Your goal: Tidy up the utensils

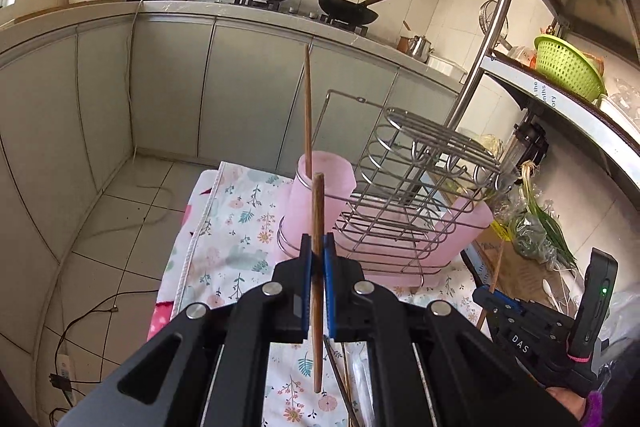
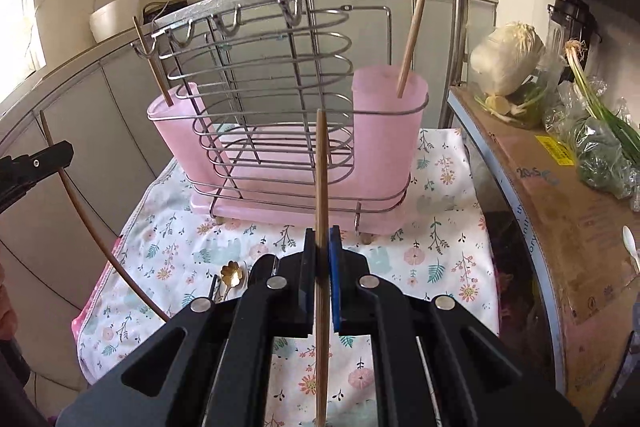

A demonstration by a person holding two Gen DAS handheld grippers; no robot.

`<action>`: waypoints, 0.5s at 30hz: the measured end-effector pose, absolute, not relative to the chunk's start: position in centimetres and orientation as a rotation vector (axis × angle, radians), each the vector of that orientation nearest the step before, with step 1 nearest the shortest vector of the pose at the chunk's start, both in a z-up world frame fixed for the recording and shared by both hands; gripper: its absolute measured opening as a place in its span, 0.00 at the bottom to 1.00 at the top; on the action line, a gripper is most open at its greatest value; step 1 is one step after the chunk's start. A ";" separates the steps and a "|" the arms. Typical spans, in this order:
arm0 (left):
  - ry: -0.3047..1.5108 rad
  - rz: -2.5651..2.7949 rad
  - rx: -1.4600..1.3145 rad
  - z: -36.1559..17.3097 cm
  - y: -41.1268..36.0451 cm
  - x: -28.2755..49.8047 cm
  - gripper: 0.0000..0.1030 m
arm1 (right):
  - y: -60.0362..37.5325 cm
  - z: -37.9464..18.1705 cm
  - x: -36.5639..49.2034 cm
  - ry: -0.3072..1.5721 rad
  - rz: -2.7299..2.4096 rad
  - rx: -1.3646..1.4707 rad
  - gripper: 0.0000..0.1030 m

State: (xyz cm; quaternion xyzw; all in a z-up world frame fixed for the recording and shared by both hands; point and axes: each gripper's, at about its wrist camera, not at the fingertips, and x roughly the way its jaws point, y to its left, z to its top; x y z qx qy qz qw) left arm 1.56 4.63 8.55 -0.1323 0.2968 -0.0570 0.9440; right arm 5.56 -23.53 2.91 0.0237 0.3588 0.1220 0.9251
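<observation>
While we hold one stick in each hand, the job is only partly done. Our left gripper point(image 1: 318, 259) has its blue pads pressed tight on a dark brown wooden chopstick point(image 1: 317, 247), and the stick stands almost straight up between them, lifted off the table. Our right gripper point(image 2: 322, 255) is pinching a lighter tan wooden chopstick point(image 2: 322, 187) the same way, upright and off the cloth.

Ahead of us sits the silver wire utensil rack point(image 2: 280, 75) on the flowery cloth point(image 2: 440, 259). It has a pink plastic cup at each end. One thin wooden chopstick point(image 2: 414, 27) already leans in the right pink cup point(image 2: 390, 115). Another thin chopstick point(image 2: 154, 67) already leans in the left pink cup point(image 2: 176, 131). So we think two sticks are put away.

What is left? The two sticks in our grippers need to go into the cups; neither is over a cup yet. We guess each one goes beside a stick already there, but we cannot be sure which cup is for which.

More things wait on the cloth just in front of the rack. We see a small gold spoon with a flower-shaped bowl point(image 2: 232, 273) and a dark handle next to it. In the left view some thin metal sticks point(image 1: 340, 379) lie under our gripper; we cannot tell what they are. Those need sorting too, so we think we are near the middle of the job.
</observation>
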 end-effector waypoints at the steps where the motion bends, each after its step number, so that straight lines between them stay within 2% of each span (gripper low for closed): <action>1: 0.592 -0.115 -0.267 9.1 4.7 1.5 0.05 | -23.6 3.5 5.5 0.723 0.257 0.052 0.06; 15: 0.276 -0.125 -0.291 21.9 6.1 2.0 0.05 | -28.7 18.5 5.6 0.341 0.294 0.151 0.06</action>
